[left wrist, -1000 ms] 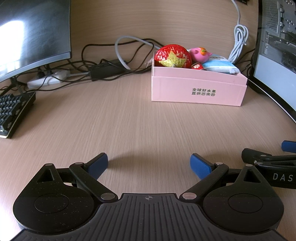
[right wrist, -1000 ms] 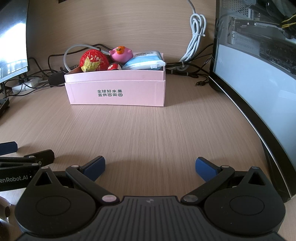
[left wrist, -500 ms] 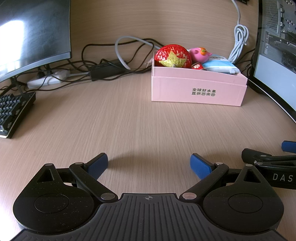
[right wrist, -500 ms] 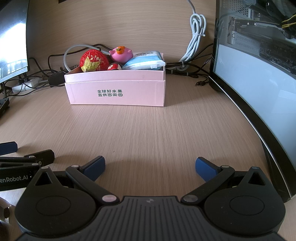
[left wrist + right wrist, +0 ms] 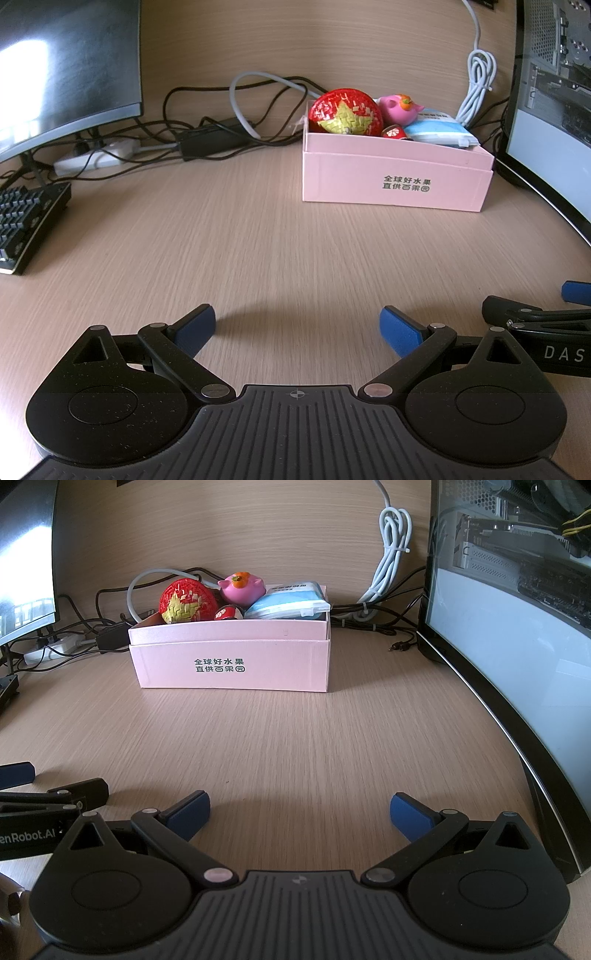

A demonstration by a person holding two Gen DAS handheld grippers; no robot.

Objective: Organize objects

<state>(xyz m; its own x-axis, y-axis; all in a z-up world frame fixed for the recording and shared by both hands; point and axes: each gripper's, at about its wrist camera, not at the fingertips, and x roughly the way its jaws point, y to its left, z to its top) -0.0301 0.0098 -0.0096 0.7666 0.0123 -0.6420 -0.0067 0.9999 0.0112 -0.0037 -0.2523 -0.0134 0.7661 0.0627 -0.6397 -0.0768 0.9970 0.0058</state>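
A pink cardboard box (image 5: 395,173) (image 5: 231,657) stands at the back of the wooden desk. Inside it lie a red woven ball with a yellow star (image 5: 345,110) (image 5: 188,600), a pink pig toy (image 5: 399,109) (image 5: 242,587), a small red round item (image 5: 393,132) (image 5: 227,612) and a blue-white packet (image 5: 437,129) (image 5: 290,600). My left gripper (image 5: 297,328) hovers open over bare desk, well short of the box. My right gripper (image 5: 299,812) is likewise open with nothing between its fingers. Each gripper shows at the edge of the other's view.
A dark monitor (image 5: 62,70) and a black keyboard (image 5: 26,221) sit at the left. A second monitor (image 5: 517,657) lines the right side. Black and white cables (image 5: 229,122), a power strip (image 5: 96,158) and a bundled white cord (image 5: 391,554) lie behind the box.
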